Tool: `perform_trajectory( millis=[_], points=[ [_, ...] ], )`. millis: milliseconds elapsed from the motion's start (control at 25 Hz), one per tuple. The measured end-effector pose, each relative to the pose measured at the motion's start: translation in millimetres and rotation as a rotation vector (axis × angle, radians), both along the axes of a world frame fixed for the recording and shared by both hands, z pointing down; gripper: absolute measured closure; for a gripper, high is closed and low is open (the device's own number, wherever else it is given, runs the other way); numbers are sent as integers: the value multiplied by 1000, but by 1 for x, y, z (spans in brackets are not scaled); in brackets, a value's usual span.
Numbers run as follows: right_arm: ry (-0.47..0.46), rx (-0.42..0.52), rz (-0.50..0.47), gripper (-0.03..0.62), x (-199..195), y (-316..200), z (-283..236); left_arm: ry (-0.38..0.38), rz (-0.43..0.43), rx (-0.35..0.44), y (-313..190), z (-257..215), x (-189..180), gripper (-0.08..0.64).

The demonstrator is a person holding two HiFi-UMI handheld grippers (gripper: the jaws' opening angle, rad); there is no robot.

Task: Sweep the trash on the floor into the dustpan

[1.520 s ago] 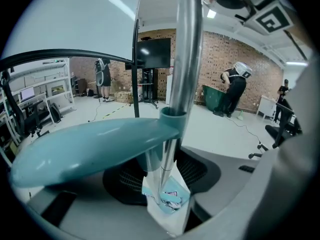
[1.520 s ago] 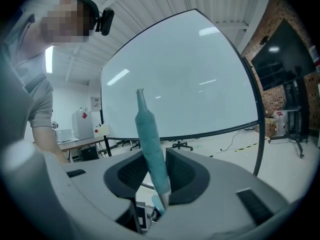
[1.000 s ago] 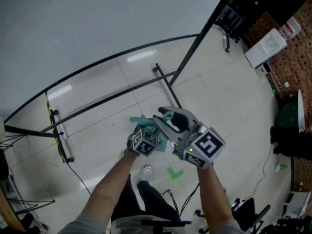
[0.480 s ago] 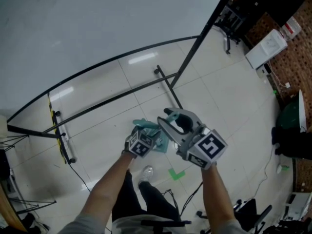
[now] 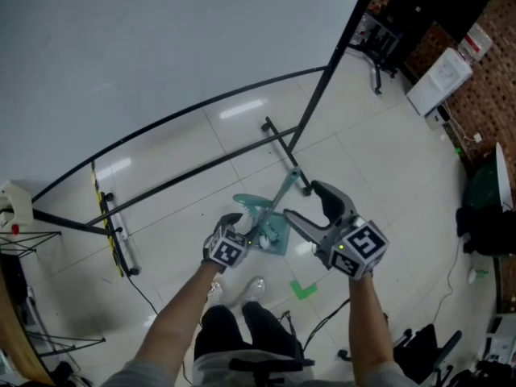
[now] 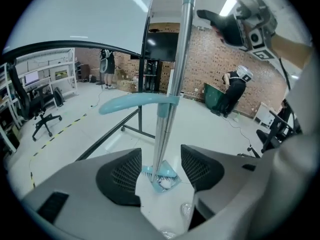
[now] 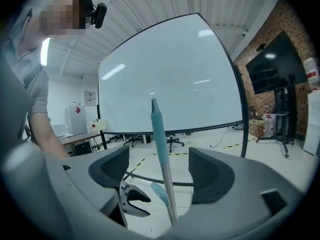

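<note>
A teal dustpan (image 5: 272, 234) stands on the tiled floor with white trash (image 6: 164, 183) in it. The broom (image 5: 284, 190), with its metal pole and teal grip, stands upright in it next to the dustpan's own pole and curved teal handle (image 6: 134, 102). My left gripper (image 5: 239, 222) is just left of the poles and its jaws are opening. Both poles (image 6: 167, 109) pass between the pads untouched. My right gripper (image 5: 311, 205) is to their right, also opening. The broom's grip (image 7: 159, 134) stands free between its pads.
A large whiteboard (image 5: 161, 47) on a black wheeled frame (image 5: 278, 139) stands just behind the dustpan. A green tape mark (image 5: 303, 290) lies near my feet (image 5: 256, 287). Office chairs, a white cabinet (image 5: 439, 79) and a standing person (image 6: 234, 91) are farther off.
Both grippers have opened and drawn apart, the right one to the right and the left one down-left. The broom's pole, hidden behind them before, now shows standing between them.
</note>
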State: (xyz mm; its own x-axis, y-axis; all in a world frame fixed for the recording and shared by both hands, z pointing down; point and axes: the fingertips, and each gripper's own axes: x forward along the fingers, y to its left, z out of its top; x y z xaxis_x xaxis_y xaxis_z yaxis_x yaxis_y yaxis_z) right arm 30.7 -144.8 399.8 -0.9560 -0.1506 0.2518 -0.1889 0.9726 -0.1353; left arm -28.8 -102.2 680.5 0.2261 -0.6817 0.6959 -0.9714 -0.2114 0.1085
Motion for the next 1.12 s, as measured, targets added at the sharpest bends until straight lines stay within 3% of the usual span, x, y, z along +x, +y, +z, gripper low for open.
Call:
perform_trajectory(
  millis=[80,160,280,400,640,880,1120],
  points=[
    [-5,7,52,244,11,5,0,20,-5,15,14,-19,-11,319],
    [-9,-2,110,351,20,13,0,37,15,64,23,-47,-20,331],
    [-26,-13,207,452,26,29,-2,-29,60,152,31,-93,-34,513],
    [-48,-7,301,558,30,44,-11,-46,134,216,37,-137,-32,558],
    [-59,29,401,592,31,74,-38,45,251,310,46,-224,-5,558],
    [-132,70,393,592,28,102,-77,135,246,426,57,-303,5,560],
    [-179,96,381,592,21,126,-108,168,239,471,74,-341,9,560]
  ],
)
